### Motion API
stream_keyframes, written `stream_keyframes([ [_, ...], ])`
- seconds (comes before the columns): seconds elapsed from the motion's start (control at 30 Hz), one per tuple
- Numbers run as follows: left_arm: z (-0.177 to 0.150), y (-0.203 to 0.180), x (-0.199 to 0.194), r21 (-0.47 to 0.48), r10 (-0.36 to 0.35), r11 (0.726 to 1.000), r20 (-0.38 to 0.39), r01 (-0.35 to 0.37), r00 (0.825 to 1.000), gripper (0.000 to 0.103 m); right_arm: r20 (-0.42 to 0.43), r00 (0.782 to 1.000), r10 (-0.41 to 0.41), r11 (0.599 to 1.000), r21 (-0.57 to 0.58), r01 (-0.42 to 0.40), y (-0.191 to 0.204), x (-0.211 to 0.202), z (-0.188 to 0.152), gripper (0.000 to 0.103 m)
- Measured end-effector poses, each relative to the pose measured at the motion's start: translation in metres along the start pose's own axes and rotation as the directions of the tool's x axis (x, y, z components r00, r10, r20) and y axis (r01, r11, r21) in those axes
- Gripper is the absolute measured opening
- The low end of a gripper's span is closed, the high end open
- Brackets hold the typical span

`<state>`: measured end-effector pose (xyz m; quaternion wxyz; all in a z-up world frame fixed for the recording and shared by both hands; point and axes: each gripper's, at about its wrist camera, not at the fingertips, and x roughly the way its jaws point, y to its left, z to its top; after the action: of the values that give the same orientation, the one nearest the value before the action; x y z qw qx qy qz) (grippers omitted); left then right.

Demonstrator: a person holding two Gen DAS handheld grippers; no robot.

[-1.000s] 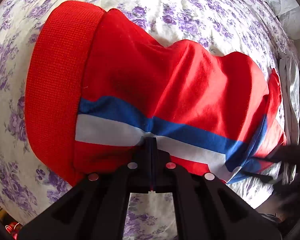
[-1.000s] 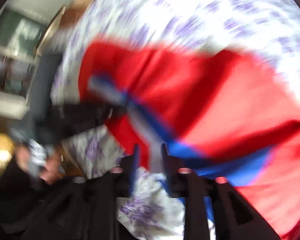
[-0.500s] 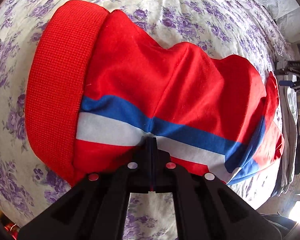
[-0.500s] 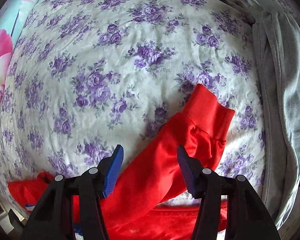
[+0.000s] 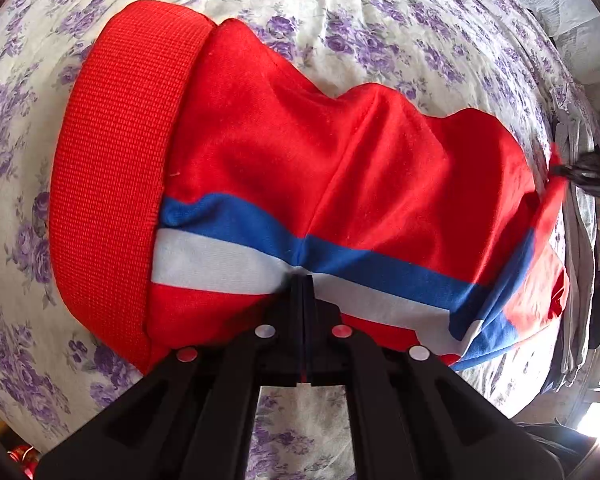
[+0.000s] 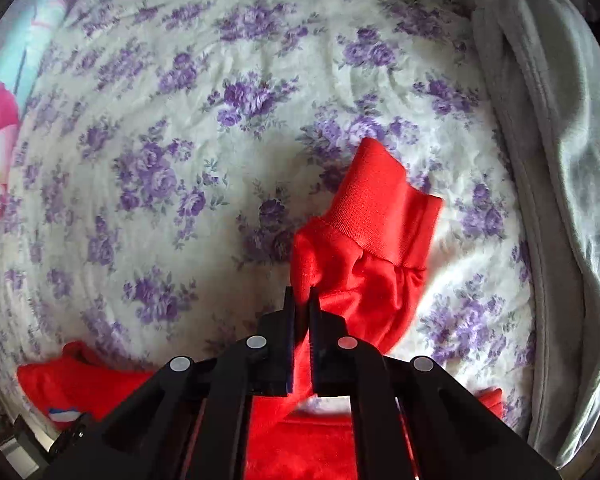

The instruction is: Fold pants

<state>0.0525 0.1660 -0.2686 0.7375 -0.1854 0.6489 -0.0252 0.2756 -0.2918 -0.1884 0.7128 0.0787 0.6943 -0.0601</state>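
Observation:
Red pants with a blue and white side stripe lie on a floral bedsheet, the ribbed waistband at the left. My left gripper is shut on the pants at the white stripe. In the right wrist view my right gripper is shut on a fold of the red pant leg just below its ribbed cuff. The right gripper also shows blurred at the far right edge of the left wrist view.
A grey blanket lies along the right side of the bed. A pillow with a pink flower print is at the far left. The bed's edge is at the lower right of the left wrist view.
My right gripper has closed from open onto the pant leg near the cuff. My left gripper has stayed shut on the stripe without moving.

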Motion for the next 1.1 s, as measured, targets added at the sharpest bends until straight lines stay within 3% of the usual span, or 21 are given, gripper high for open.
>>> stream_keyframes([
  [0.1, 0.001, 0.0, 0.0, 0.006, -0.002, 1.0, -0.003, 0.002, 1.0, 0.002, 0.077, 0.992, 0.101, 0.994, 0.022, -0.103, -0.034, -0.04, -0.039, 0.006],
  [0.27, 0.004, -0.001, 0.0, 0.028, 0.004, 1.0, -0.013, -0.003, 1.0, 0.002, 0.168, 0.965, 0.201, 0.967, 0.126, -0.223, -0.114, -0.061, -0.149, 0.006],
  [0.33, 0.005, -0.004, 0.001, 0.042, 0.016, 0.999, -0.02, -0.015, 1.0, 0.002, 0.183, 0.964, 0.195, 0.954, 0.192, -0.229, -0.141, -0.047, -0.189, 0.006],
  [0.43, 0.007, -0.011, 0.002, 0.083, 0.044, 0.996, -0.03, -0.042, 0.999, 0.001, 0.193, 0.969, 0.155, 0.945, 0.258, -0.203, -0.167, 0.01, -0.226, 0.005],
  [0.53, 0.008, -0.018, 0.001, 0.132, 0.08, 0.988, -0.04, -0.074, 0.996, 0.001, 0.177, 0.957, 0.231, 0.897, 0.342, -0.28, -0.188, 0.056, -0.252, 0.002],
  [0.6, 0.008, -0.023, -0.003, 0.148, 0.099, 0.985, -0.047, -0.091, 0.994, 0.001, 0.21, 0.946, 0.247, 0.891, 0.334, -0.307, -0.19, 0.054, -0.259, 0.002],
  [0.73, 0.004, -0.033, -0.019, 0.17, 0.134, 0.977, -0.032, -0.127, 0.99, 0.001, 0.202, 0.954, 0.22, 0.914, 0.298, -0.274, -0.186, 0.037, -0.264, 0.002],
  [0.83, 0.005, -0.049, -0.035, 0.186, 0.073, 0.98, 0.008, -0.073, 0.997, 0.001, 0.163, 0.975, 0.152, 0.947, 0.259, -0.191, -0.176, 0.019, -0.267, 0.009],
  [0.97, 0.011, -0.069, -0.031, 0.202, 0.029, 0.979, 0.025, -0.033, 0.999, 0.016, 0.183, 0.964, 0.191, 0.971, 0.11, -0.213, -0.138, -0.013, -0.259, 0.009],
  [1.03, 0.01, -0.075, -0.011, 0.201, 0.03, 0.979, -0.013, -0.027, 0.999, 0.016, 0.183, 0.953, 0.243, 0.97, -0.018, -0.243, -0.101, -0.024, -0.243, 0.018],
  [1.07, 0.005, -0.069, -0.001, 0.198, 0.033, 0.98, -0.038, -0.025, 0.999, 0.016, 0.176, 0.946, 0.274, 0.961, -0.087, -0.262, -0.079, -0.026, -0.234, 0.038],
  [1.1, 0.0, -0.066, 0.012, 0.188, 0.042, 0.982, -0.068, -0.029, 0.997, 0.016, 0.161, 0.94, 0.302, 0.946, -0.168, -0.276, -0.053, -0.026, -0.225, 0.047],
])
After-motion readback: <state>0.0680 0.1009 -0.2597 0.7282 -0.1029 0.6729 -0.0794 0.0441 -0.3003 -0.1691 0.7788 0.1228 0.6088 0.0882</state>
